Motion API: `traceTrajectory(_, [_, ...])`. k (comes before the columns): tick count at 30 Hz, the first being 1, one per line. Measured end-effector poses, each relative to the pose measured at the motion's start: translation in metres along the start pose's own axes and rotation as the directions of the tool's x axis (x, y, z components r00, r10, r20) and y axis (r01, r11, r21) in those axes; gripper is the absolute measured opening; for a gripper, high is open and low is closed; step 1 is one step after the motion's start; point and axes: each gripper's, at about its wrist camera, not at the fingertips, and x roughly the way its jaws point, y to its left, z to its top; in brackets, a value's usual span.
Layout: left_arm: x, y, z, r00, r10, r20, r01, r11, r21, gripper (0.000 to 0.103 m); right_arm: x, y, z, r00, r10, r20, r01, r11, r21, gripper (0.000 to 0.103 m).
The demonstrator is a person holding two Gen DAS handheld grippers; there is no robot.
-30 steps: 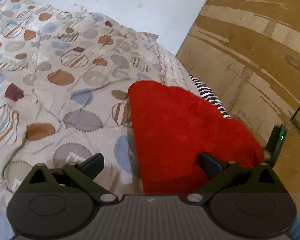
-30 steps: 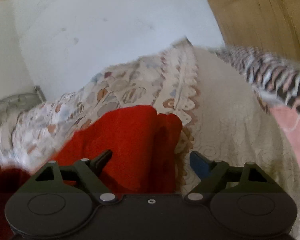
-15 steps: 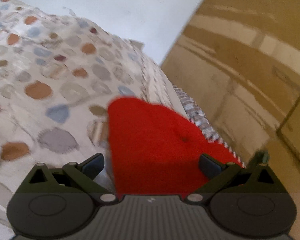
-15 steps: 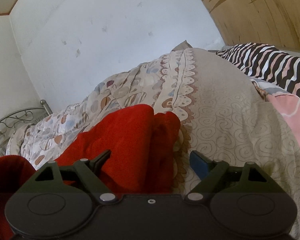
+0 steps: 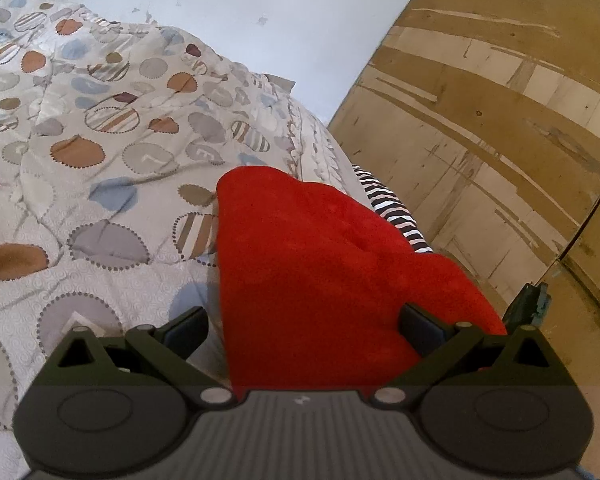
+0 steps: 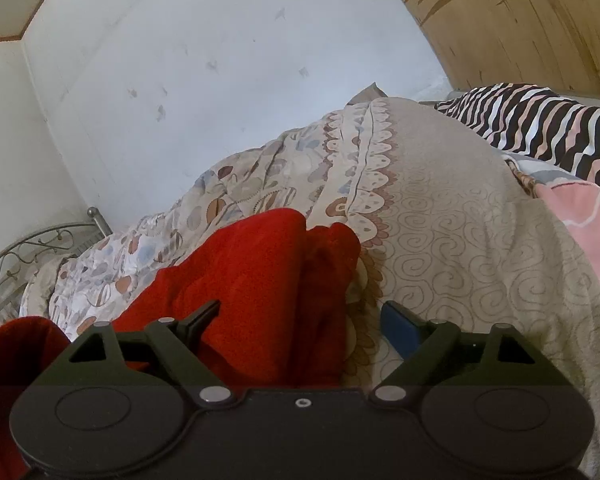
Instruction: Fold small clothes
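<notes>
The jaws of the left gripper (image 5: 304, 324) are seen spread wide, and those of the right gripper (image 6: 300, 320) are likewise held wide apart; nothing is pinched by either. A bright red, fleecy garment (image 5: 320, 264) is seen bunched in soft folds on a beige quilted bedspread printed with brown, blue and grey circles (image 5: 100, 152). In the left wrist view it fills the gap between the jaws, its left edge lying just inside the left finger. In the right wrist view the garment (image 6: 260, 280) lies between the jaws towards the left finger, while the blue-padded right finger stands over the bedspread (image 6: 460, 248). A black-and-white striped cloth (image 6: 540, 120) is seen further right.
</notes>
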Motion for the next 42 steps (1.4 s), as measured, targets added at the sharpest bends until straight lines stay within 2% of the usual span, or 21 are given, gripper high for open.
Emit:
traceTrajectory(11, [0.001,0.0,0.0,1.0,0.001,-0.005,-0.001,1.0,-0.002,0.103,0.0,0.0,0.0,1.0,0.001,0.001,-0.001,1.0,0.001,0.086])
traceTrajectory(15, [0.001,0.008,0.018,0.998,-0.044,-0.045,0.045,0.999,0.012,0.103,0.0,0.0,0.0,1.0,0.003,0.002,-0.003,1.0,0.003,0.086])
traceTrajectory(18, [0.011,0.023,0.034,0.991,-0.064,-0.121,0.06,0.998,-0.03,0.102,-0.001,0.0,0.0,1.0,0.005,0.002,-0.005,1.0,0.005,0.087])
traceTrajectory(20, [0.029,0.035,0.041,0.964,-0.128,-0.231,0.116,0.991,-0.062,0.103,-0.001,0.0,0.001,1.0,0.009,0.003,-0.009,1.0,0.008,0.087])
traceTrajectory(22, [0.043,0.05,0.042,0.93,-0.215,-0.297,0.17,0.971,-0.171,0.103,-0.001,0.0,0.001,1.0,0.012,0.004,-0.012,1.0,0.011,0.087])
traceTrajectory(24, [0.058,0.065,0.04,0.891,-0.301,-0.34,0.209,0.937,-0.281,0.103,-0.001,-0.001,0.001,1.0,0.016,0.002,-0.016,1.0,0.016,0.087])
traceTrajectory(25, [0.063,0.07,0.037,0.878,-0.331,-0.347,0.222,0.922,-0.318,0.103,-0.001,-0.002,0.0,1.0,0.018,0.002,-0.018,1.0,0.019,0.087])
traceTrajectory(26, [0.066,0.072,0.035,0.873,-0.344,-0.345,0.229,0.915,-0.331,0.103,-0.001,-0.002,0.0,1.0,0.019,0.001,-0.019,1.0,0.021,0.087])
traceTrajectory(31, [0.067,0.063,0.032,0.882,-0.323,-0.342,0.233,0.932,-0.277,0.103,0.001,-0.001,0.002,1.0,0.02,-0.012,-0.02,0.999,0.026,0.083])
traceTrajectory(33, [0.07,0.059,0.034,0.88,-0.31,-0.359,0.227,0.94,-0.253,0.103,0.002,-0.001,0.005,0.999,0.037,-0.029,-0.036,0.999,0.041,0.076])
traceTrajectory(35, [0.07,0.054,0.04,0.881,-0.295,-0.37,0.226,0.949,-0.22,0.102,0.0,-0.001,0.007,0.996,0.069,-0.051,-0.066,0.996,0.058,0.059])
traceTrajectory(37, [0.068,0.047,0.045,0.884,-0.282,-0.372,0.231,0.957,-0.177,0.095,0.0,0.0,0.008,0.994,0.087,-0.067,-0.081,0.993,0.09,0.057])
traceTrajectory(39, [0.066,0.039,0.05,0.887,-0.263,-0.38,0.223,0.964,-0.145,0.092,0.001,0.001,0.01,0.994,0.084,-0.074,-0.076,0.992,0.1,0.056])
traceTrajectory(42, [0.06,0.032,0.052,0.898,-0.242,-0.367,0.22,0.97,-0.102,0.079,-0.001,0.002,0.011,0.993,0.101,-0.066,-0.091,0.986,0.137,0.046])
